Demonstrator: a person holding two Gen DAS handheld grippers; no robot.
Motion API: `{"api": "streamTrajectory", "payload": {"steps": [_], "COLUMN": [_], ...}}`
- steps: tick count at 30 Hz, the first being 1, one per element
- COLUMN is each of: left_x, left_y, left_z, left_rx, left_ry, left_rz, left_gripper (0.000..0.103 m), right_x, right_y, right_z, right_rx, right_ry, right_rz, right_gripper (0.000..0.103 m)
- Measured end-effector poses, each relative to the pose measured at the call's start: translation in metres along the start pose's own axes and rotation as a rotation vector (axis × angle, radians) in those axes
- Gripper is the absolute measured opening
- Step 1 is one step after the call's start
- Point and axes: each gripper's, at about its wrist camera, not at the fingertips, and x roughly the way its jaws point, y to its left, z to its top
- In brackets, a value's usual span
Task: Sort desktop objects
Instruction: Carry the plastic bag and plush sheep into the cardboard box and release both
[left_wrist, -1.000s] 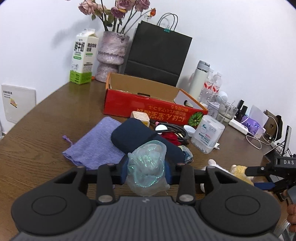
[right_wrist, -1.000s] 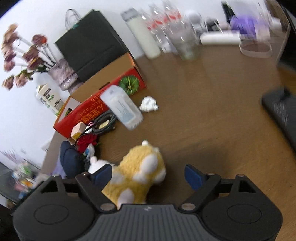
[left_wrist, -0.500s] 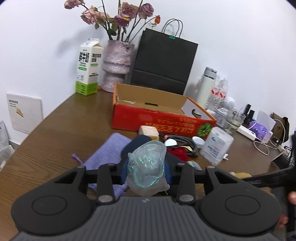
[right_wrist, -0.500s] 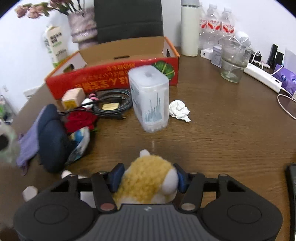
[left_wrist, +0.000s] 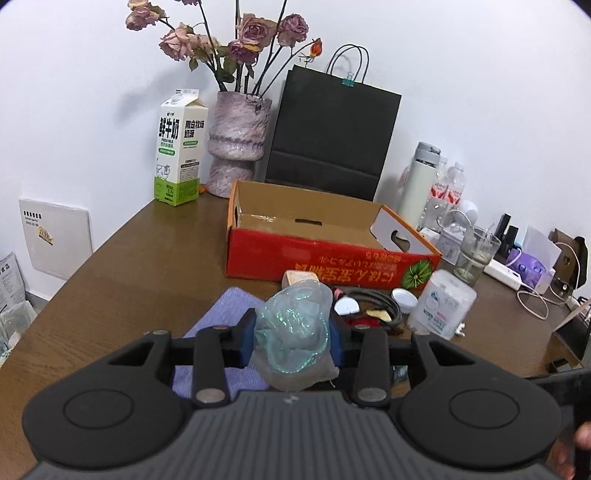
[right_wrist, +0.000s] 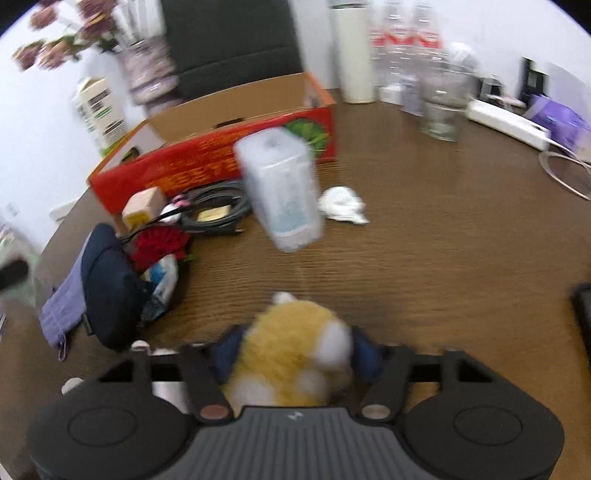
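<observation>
My left gripper (left_wrist: 291, 338) is shut on a translucent glittery green pouch (left_wrist: 295, 332) and holds it above the table, in front of the open red cardboard box (left_wrist: 325, 254). My right gripper (right_wrist: 291, 350) is shut on a yellow and white plush toy (right_wrist: 291, 354), lifted above the brown table (right_wrist: 443, 258). Loose items lie beside the box (right_wrist: 221, 166): a clear plastic canister (right_wrist: 284, 192), black cables (right_wrist: 218, 206), a red cloth (right_wrist: 162, 243), a dark blue pouch (right_wrist: 107, 288), a purple cloth (right_wrist: 62, 306) and a crumpled white tissue (right_wrist: 343, 205).
A milk carton (left_wrist: 179, 147), a vase of roses (left_wrist: 236, 144) and a black paper bag (left_wrist: 332, 136) stand behind the box. A white flask (left_wrist: 417, 184), water bottles, a glass (left_wrist: 476, 251), a power strip and cables crowd the right side.
My left gripper has risen with the pouch, bringing the box interior into view. My right gripper closed on the plush toy and lifted it; the view is blurred from motion.
</observation>
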Motion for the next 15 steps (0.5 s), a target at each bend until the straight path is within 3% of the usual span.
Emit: {"api": "streamTrajectory", "payload": {"steps": [2, 4, 7, 11, 15], "left_x": [0.001, -0.001, 0.001, 0.028, 0.103], "left_y": [0.002, 0.007, 0.012, -0.001, -0.014], "left_z": [0.007, 0.018, 0.046, 0.106, 0.149], "left_rx": [0.003, 0.000, -0.015, 0.022, 0.053], "left_ry": [0.003, -0.011, -0.031, -0.066, 0.017], "left_rz": [0.005, -0.002, -0.025, -0.080, -0.052], "left_gripper": [0.039, 0.038, 0.038, 0.038, 0.038], "right_x": [-0.010, -0.033, -0.072, -0.094, -0.047], "right_y": [0.006, 0.005, 0.003, 0.005, 0.017], "right_z": [0.005, 0.015, 0.046, 0.129, 0.219], "right_rx": [-0.038, -0.025, -0.036, -0.106, -0.170], "right_ry": [-0.059, -0.137, -0.301, -0.529, -0.492], "right_rz": [0.049, 0.161, 0.275, 0.220, 0.179], "right_gripper": [0.046, 0.046, 0.046, 0.046, 0.047]}}
